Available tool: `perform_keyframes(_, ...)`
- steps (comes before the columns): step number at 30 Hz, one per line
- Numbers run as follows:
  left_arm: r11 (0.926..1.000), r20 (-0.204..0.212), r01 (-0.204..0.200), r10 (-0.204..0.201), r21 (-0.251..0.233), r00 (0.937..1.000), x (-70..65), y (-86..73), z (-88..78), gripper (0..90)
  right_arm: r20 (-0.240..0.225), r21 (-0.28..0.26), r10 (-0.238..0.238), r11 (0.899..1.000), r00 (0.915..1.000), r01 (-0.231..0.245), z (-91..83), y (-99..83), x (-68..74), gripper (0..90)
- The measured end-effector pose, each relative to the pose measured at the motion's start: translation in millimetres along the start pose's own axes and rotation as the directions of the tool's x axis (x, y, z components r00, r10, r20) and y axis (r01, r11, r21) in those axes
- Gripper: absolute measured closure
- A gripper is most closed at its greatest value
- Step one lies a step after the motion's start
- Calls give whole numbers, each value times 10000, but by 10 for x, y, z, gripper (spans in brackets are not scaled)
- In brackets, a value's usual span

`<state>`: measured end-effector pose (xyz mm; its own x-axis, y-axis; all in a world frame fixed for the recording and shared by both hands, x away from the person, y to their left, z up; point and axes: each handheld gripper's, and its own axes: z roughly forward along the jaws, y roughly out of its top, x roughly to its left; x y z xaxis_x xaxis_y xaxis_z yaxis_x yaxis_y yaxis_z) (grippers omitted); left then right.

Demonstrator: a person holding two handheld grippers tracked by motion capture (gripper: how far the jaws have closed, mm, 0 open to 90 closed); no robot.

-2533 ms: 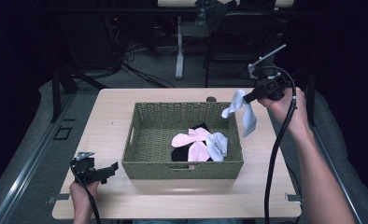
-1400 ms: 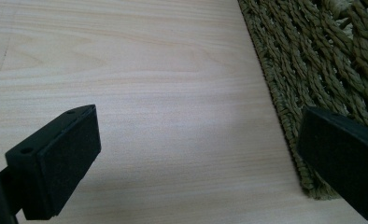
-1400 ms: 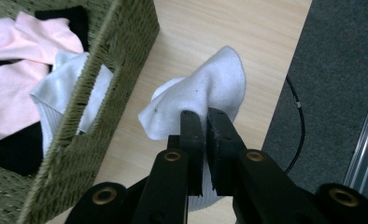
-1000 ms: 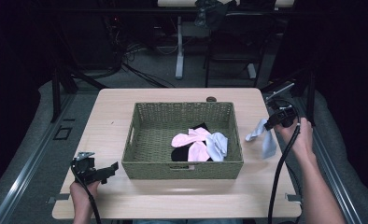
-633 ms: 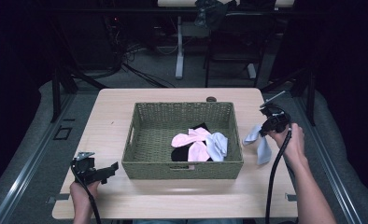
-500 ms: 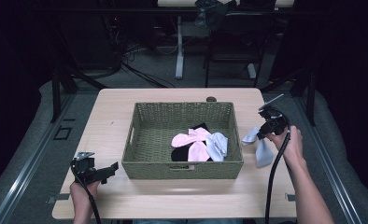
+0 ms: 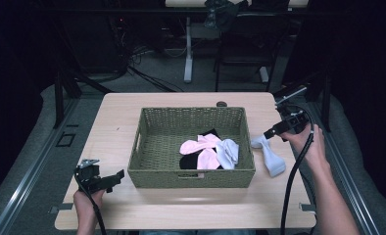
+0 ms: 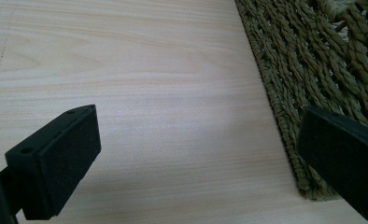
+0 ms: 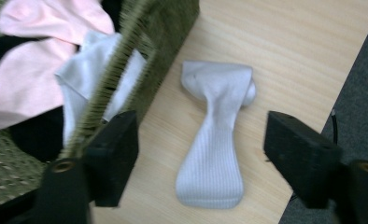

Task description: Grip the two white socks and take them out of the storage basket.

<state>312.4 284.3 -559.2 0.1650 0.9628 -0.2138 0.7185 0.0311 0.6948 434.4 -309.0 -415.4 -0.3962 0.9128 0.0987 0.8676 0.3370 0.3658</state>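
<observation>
right gripper (image 7: 271, 133) jaws just opened, nothing between pads, above white sock (image 7: 269, 157) lying flat right of basket (image 7: 147, 142); left gripper (image 7: 118, 175) jaws apart, at basket's front-left corner

The black sock (image 7: 190, 160) lies mostly buried under the pink socks (image 7: 201, 149) in the basket (image 7: 191, 178)

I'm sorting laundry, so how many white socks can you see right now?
2. One white sock lies flat on the table, right of the basket. The other sits inside the basket beside the pink socks. More may be hidden underneath.
</observation>
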Motion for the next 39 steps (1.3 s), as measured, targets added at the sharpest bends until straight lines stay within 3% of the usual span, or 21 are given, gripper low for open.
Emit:
perform_keyframes(3, 10000, 17, -20, 20, -11, 10000, 1, 1, 4, 3, -79, -127, -250, 9996, 9997, 249, -106, 58, 96, 161)
perform_keyframes(15, 10000, -19, 17, -17, -89, 10000, 11, 0, -13, 3, -86, -58, -1266, 9919, 9919, 1266, -297, 304, 473, 50)
perform_keyframes(21, 9999, -11, 53, -53, -102, 10000, 15, -1, -14, 3, -494, -205, -1653, 9862, 9850, 1645, -292, 410, 670, 42)
perform_keyframes(28, 9999, -22, 56, -56, -111, 10000, 13, -1, -18, 3, -597, -406, -2159, 9761, 9746, 2137, -253, 501, 909, 41)
perform_keyframes(39, 9999, -50, 76, -76, -141, 10000, 15, -3, -22, 3, -863, -123, -2679, 9634, 9596, 2679, -60, 600, 1169, 48)
